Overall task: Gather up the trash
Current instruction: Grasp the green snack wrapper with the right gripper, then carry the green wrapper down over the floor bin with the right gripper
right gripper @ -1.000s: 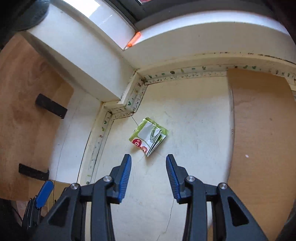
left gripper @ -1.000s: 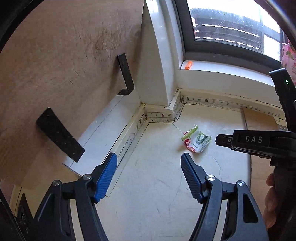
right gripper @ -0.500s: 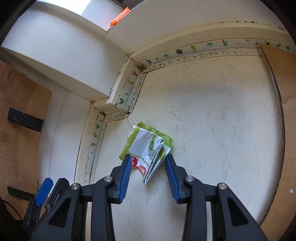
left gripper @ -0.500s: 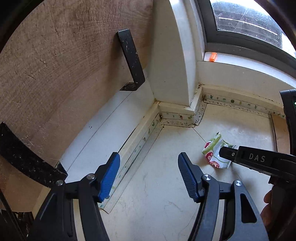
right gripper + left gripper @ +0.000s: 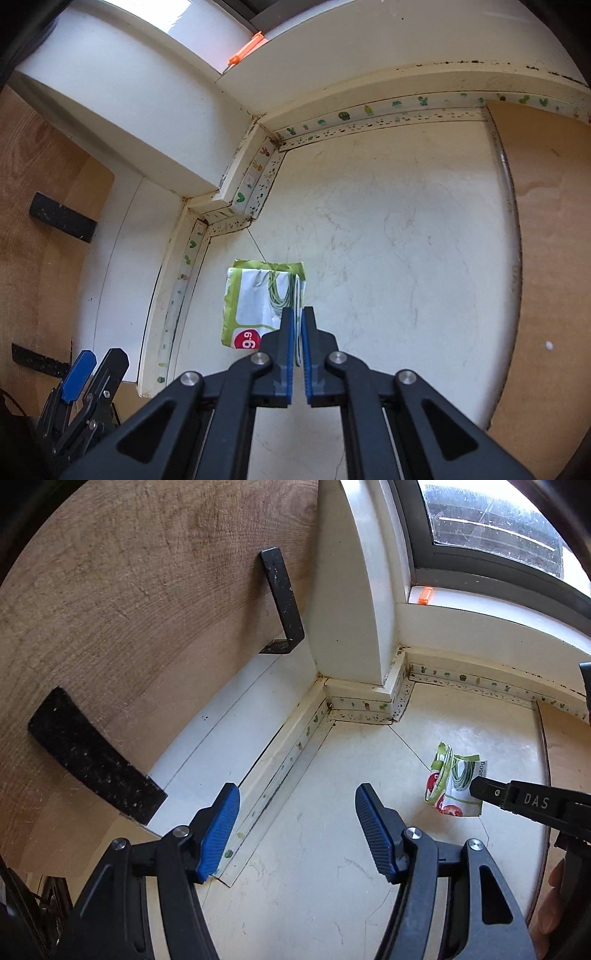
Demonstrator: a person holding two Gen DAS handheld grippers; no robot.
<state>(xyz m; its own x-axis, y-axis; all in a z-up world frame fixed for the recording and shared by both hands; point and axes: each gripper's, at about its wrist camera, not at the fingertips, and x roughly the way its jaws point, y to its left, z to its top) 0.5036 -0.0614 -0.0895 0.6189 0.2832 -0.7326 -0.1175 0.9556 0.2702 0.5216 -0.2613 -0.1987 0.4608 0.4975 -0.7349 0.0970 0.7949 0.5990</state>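
Observation:
A folded green-and-white food wrapper with a red price dot lies on the pale floor near the wall corner. My right gripper is shut on the wrapper's right edge, its blue pads pinching the folded layers. In the left wrist view the same wrapper stands partly upright at the right, with the right gripper's black tip against it. My left gripper hangs open over bare floor, to the left of the wrapper, nothing between its fingers.
A white wall pillar and skirting with cactus tape bound the floor. A wooden panel with black brackets stands at the left. A small orange piece lies on the window sill. A brown board covers the floor at the right.
My right gripper dropped onto the wrapper and its jaws closed on the wrapper's edge. The left gripper moved lower and a bit closer to the wooden panel, staying open.

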